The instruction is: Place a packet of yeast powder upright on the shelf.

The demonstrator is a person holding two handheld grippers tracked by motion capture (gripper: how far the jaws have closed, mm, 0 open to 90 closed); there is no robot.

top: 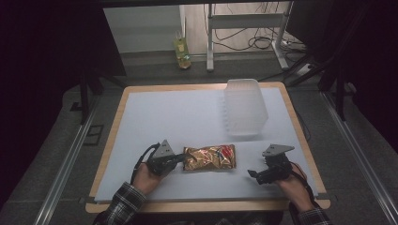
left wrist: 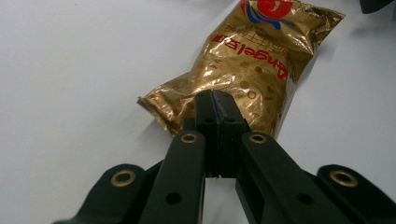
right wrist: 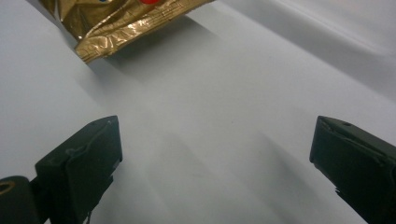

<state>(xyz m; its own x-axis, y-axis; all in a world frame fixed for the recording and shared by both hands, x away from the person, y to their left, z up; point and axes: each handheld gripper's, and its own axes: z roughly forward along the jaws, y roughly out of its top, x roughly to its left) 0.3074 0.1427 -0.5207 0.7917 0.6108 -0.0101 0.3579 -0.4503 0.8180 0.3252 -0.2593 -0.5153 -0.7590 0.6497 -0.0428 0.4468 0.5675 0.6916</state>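
Two tools sit at the near edge of my worktop (top: 141, 112), one on each side of a gold foil snack packet (top: 210, 157). My left tool (top: 177, 160) has its jaws pressed together on the packet's left end; in the left gripper view they pinch the crimped seam of the packet (left wrist: 243, 70), which lies flat on the white sheet. My right tool (top: 253, 174) hovers just right of the packet with its jaws spread wide and nothing between them; in the right gripper view the packet's right seam (right wrist: 135, 23) lies ahead, apart from them. I judge the grasp step half done: one end held, the other still free. Next I need to move the right tool leftward onto that seam and close. Farther back on the right stands a translucent plastic basket (top: 244, 105), probably where the packet goes.
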